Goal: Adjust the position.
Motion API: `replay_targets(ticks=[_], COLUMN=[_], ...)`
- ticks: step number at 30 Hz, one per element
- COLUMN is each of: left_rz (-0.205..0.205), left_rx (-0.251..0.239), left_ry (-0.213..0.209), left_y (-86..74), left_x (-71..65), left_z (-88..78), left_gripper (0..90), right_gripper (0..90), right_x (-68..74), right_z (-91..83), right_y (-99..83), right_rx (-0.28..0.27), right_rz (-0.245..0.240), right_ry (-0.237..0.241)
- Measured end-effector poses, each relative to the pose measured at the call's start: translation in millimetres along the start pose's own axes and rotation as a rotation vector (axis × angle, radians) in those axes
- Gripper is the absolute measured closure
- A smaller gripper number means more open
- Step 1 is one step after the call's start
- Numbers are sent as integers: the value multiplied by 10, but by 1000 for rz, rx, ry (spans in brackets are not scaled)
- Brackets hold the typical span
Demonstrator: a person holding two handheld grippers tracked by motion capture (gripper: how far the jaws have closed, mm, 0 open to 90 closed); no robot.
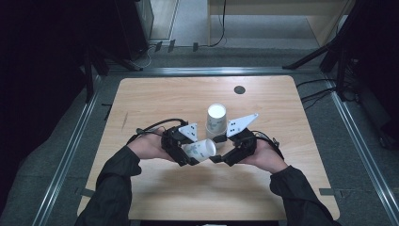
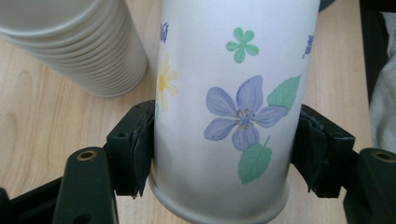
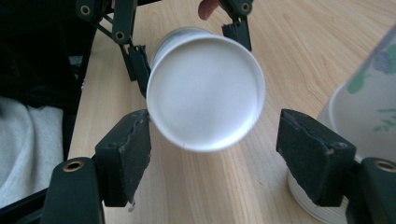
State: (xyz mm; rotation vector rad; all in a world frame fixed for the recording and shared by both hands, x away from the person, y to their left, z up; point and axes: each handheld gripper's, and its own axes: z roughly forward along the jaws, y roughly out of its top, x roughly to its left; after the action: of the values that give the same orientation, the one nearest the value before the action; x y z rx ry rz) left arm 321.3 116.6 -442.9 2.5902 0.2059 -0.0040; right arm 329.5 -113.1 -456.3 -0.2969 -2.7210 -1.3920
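White flower-printed paper cup (image 2: 224,116) lying sideways above the light wooden table (image 1: 155,99), clamped at both sides by the left gripper (image 1: 192,159), right gripper (image 1: 217,158) with jaws apart facing the cup's wide end, tall stack of matching paper cups (image 1: 216,120) standing just behind

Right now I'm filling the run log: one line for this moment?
left gripper: shut on paper cup, held sideways | right gripper: open at cup's mouth | cup stack: upright behind

Flowered paper cup (image 2: 224,116) clamped between black jaws (both sides), cup stack (image 2: 79,42) beside; wooden table (image 2: 37,116)
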Motion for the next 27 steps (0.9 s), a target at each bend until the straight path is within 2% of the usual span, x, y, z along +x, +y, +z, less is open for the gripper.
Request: replay_targets(ticks=[6, 12, 17, 20, 22, 27], left_rz=[10, 12, -5, -33, -47, -58], left_rx=[5, 11, -13, -33, -55, -102], left_ry=[-27, -30, -63, -81, -77, -69], left_y=[32, 38, 29, 15, -16, -99], left_x=[-28, -33, -23, -4, 11, 32], left_z=[75, 124, 114, 107, 93, 21], left_gripper=[294, 298, 271, 174, 133, 125], right_gripper=[270, 347, 351, 352, 352, 351], right_x=[42, 57, 49, 47, 42, 28], right_z=[94, 164, 137, 110, 86, 27], right_y=[28, 41, 44, 55, 60, 48], right_rx=[27, 58, 59, 50, 40, 31], right_rz=[-24, -35, -18, -24, -24, -19], right_ry=[31, 50, 74, 73, 69, 54])
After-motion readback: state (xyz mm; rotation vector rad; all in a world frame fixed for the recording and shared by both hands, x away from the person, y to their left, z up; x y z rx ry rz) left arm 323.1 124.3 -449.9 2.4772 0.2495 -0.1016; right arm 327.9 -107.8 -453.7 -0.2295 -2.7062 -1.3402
